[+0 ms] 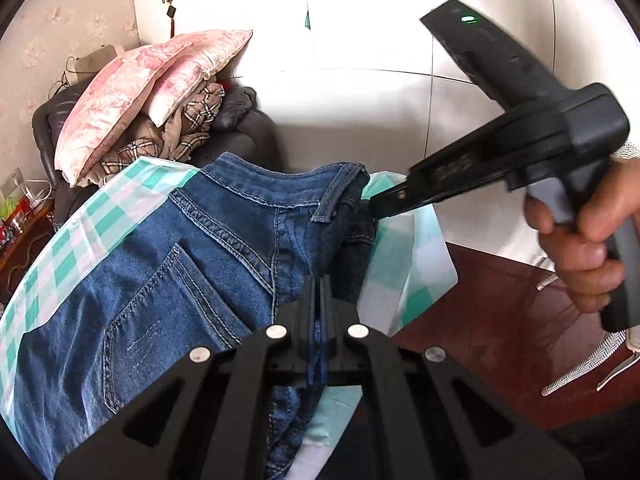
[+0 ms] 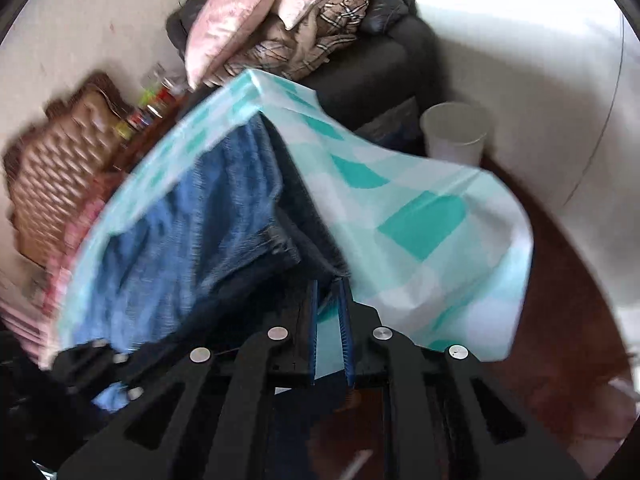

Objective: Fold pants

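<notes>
The left gripper is clamped on the jeans near the seat and the right gripper on their waistband, on the checked tablecloth; folding is barely begun.

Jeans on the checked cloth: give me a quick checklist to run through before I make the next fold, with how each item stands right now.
1. Left hand-held gripper clamped on the jeans: ok, jaws shut on denim near the crotch seam.
2. Right hand-held gripper holding the waistband end: cannot tell. The left wrist view shows its tip at the waistband, but its own view is blurred and shows a narrow gap.
3. Checked cloth not caught with the denim: cannot tell. It shows between the right fingers.
4. Jeans lying flat: not ok, the waist end is bunched and lifted.
5. Cup clear of the fold: ok, it stands beyond the cloth's edge.
</notes>
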